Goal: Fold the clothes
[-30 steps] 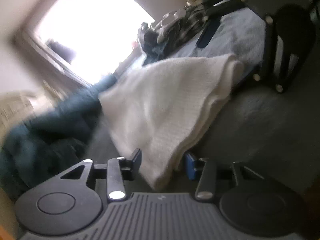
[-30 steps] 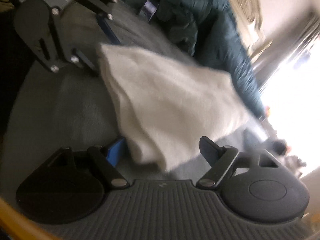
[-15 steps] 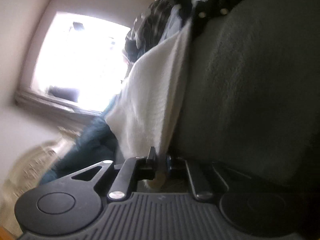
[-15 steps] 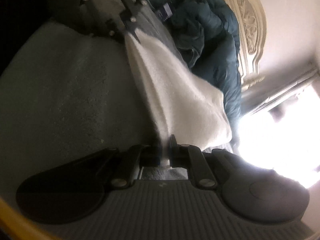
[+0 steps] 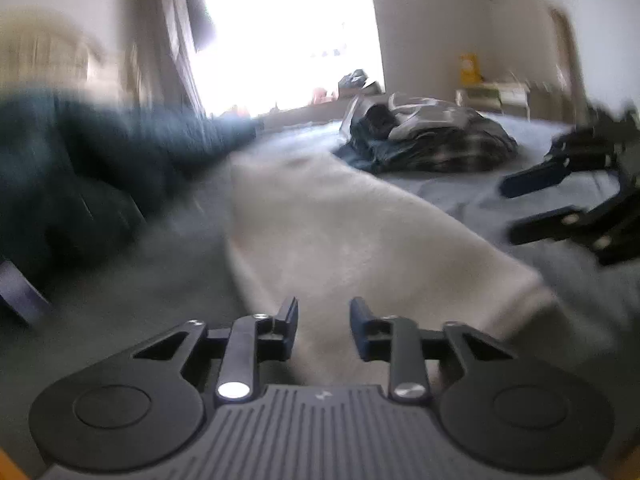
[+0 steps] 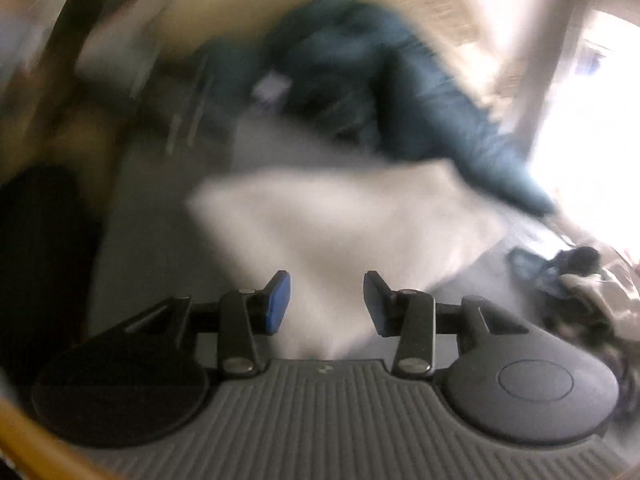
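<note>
Change since half a second ago: both grippers then clamped an edge of the white garment, with the views rolled sideways; now both views sit level and the cloth lies released on the bed. Jaws of both have just been opening.

Item 1. White garment (image 5: 352, 248), one, folded, lying flat on the grey bed cover (image 5: 140, 288); centre of the left wrist view, running from lower centre toward the upper middle. In the right wrist view it fills the centre (image 6: 332, 232), blurred.

Item 2. Left gripper (image 5: 324, 320), lower centre, level, pointing slightly downward over the garment's near end; jaws parted, nothing pinched, cloth visible through the gap.

Item 3. Right gripper (image 6: 326, 304), lower centre of its own view, jaws apart and wider than the left's, blue pads (image 6: 278, 304) clear of the cloth. It also shows at the right edge of the left wrist view (image 5: 560, 200), fingers spread, beside the garment's far side.

Item 4. Dark teal bedding (image 5: 88, 160), one heap, left of frame, blurred.

Item 5. Pile of unfolded clothes (image 5: 432, 136), one, upper right of centre, well apart from the garment.

Item 6. Window (image 5: 280, 32), one, upper centre, overexposed.
</note>
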`<state>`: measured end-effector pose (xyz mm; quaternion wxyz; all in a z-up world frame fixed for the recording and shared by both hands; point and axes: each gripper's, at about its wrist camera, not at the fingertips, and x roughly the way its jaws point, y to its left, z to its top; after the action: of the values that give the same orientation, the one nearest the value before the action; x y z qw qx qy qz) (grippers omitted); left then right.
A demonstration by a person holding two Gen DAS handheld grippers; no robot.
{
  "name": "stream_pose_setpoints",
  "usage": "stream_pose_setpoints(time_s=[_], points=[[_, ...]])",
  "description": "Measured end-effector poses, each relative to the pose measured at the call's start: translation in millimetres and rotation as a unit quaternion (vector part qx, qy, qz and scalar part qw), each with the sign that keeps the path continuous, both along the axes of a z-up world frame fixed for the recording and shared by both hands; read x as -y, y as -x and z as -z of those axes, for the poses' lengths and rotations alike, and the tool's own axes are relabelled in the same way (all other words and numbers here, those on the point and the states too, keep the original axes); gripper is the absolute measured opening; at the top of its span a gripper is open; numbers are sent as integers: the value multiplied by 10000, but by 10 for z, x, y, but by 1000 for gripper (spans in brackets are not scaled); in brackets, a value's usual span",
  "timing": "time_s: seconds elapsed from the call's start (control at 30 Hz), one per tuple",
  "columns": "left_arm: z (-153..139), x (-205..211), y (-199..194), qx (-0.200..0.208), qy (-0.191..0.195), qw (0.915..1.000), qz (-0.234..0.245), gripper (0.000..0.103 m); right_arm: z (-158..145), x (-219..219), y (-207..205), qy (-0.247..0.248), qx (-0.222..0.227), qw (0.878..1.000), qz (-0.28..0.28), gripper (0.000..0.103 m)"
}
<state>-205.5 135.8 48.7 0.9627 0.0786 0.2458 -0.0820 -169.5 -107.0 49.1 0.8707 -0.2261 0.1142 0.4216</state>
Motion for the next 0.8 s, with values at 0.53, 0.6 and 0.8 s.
stream_pose_setpoints(time_s=[0.53,0.6,0.8], points=[[-165,-602,-58,-670,1376,9875,-367,38,-160,51,-364,-189,-1066,9926,558,47],[-122,-718,-278,-699,1714,9808,-608,38,-237,-122,-611,-485,-814,9908,965,51],[278,-678,-520,-862,2253,9690,-534,26,38,-381,-1129,-689,-952,9817,1499,52]])
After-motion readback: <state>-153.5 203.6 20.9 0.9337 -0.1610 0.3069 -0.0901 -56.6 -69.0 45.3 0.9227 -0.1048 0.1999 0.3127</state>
